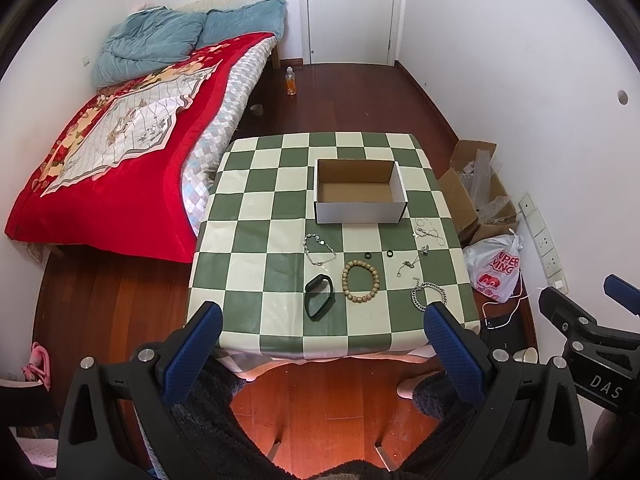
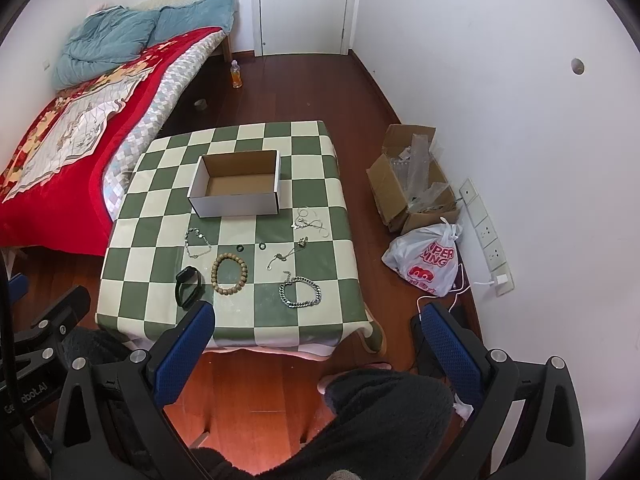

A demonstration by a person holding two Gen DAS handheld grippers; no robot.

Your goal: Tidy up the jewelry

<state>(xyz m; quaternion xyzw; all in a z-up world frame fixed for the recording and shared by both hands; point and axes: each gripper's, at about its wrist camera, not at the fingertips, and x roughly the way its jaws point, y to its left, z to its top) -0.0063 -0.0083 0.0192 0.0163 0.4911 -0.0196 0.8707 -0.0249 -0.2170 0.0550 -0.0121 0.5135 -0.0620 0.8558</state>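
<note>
Cardboard box [image 1: 360,194] sat empty mid-table [image 1: 256,216] | jewelry lay in front: bead bracelet [image 1: 360,281], chain [image 2: 300,292], black band [image 1: 319,295] | left gripper [image 1: 323,316] & right gripper [image 2: 318,318] both gaped, held nothing, hung short of table | I judged: start w/ nearest piece, pinch chain at 1 side, lift slow.

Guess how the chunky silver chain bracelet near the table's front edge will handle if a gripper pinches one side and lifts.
The silver chain bracelet is made of separate links, so it will probably go limp and dangle. Its thick metal links suggest it is fairly heavy for its size and possibly slick between the pads. Lying flat on the checkered tablecloth, it should drag and bunch if pushed.
</note>
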